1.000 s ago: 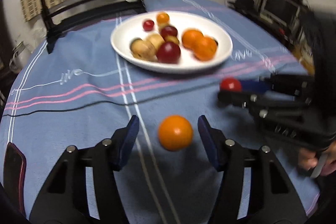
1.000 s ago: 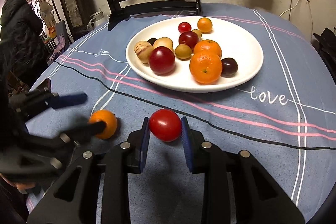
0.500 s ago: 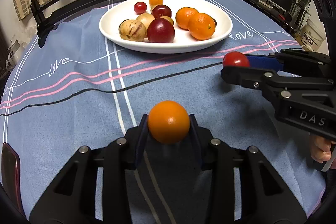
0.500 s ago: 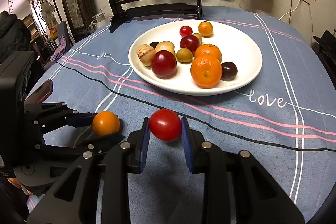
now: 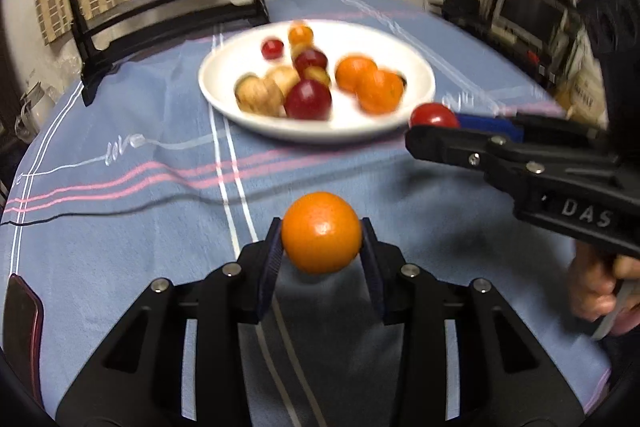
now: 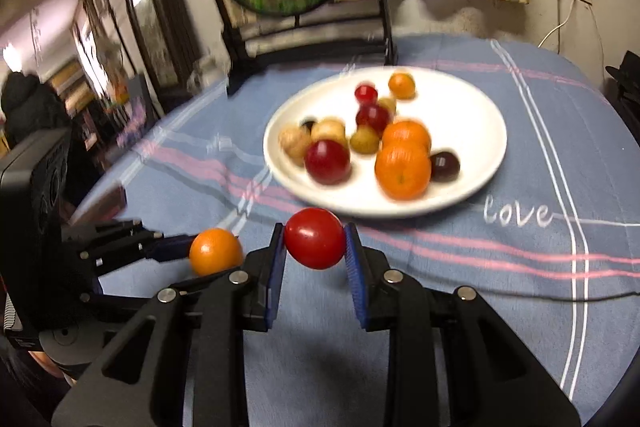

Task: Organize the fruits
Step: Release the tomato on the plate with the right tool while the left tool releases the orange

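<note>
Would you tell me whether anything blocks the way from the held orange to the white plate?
Nothing visible does: only bare tablecloth lies between the orange in the left gripper and the plate.

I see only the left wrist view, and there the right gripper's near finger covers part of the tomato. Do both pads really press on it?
Observer: Yes. In the right wrist view, the right gripper is shut on the tomato, with one blue pad on each side.
Operator: I see something dark behind the oranges. What is it?
Observer: A small dark fruit. It lies on the plate, right against the near orange.
Operator: Is anybody else close to the table?
Observer: A person in a dark coat is at the far left, away from the table.
</note>
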`<state>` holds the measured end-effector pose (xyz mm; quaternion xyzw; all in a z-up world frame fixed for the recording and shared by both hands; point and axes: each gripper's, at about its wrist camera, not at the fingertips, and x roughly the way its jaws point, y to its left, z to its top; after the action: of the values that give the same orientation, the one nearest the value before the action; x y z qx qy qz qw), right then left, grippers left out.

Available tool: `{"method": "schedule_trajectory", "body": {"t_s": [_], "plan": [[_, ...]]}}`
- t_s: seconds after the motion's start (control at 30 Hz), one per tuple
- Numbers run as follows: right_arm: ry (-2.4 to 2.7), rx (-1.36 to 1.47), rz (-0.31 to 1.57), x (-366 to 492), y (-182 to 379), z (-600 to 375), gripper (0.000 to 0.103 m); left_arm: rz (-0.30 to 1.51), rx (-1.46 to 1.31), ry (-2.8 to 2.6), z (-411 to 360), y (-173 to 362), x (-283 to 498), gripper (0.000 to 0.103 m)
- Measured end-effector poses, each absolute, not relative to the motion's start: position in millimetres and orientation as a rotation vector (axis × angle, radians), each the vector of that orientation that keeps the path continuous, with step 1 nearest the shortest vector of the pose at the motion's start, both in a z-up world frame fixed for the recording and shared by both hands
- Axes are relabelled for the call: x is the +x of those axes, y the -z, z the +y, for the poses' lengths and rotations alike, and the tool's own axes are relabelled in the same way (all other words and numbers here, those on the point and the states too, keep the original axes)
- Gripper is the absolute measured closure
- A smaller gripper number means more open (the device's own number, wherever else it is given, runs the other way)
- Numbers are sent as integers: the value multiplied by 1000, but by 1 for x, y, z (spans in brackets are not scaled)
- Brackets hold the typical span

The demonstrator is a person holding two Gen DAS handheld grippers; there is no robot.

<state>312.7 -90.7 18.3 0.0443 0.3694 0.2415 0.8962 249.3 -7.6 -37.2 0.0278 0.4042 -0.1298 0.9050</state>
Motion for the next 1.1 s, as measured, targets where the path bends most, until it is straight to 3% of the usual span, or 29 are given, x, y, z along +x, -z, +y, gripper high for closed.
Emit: {"method": "schedule_trajectory", "body": {"t_s": [0.37,0.67,1.0,1.03,1.07,1.1], "plan": [[-321,167,596,368,-25,-111,74,689,-145,176,13,-8,326,65],[-276,159,634,425,-17,-117,74,773,-149,118,12,10,422,65],[-285,143,727,450,-1,-115,73,850,-135,86,10,32,442,64],[-281,144,733,449,0,-115,72,843,-124,74,9,31,441,62],[-286,146,737,450,1,-115,63,829,-111,61,7,29,439,51],[-290,147,736,449,1,-115,46,792,-82,33,5,22,434,40]]}}
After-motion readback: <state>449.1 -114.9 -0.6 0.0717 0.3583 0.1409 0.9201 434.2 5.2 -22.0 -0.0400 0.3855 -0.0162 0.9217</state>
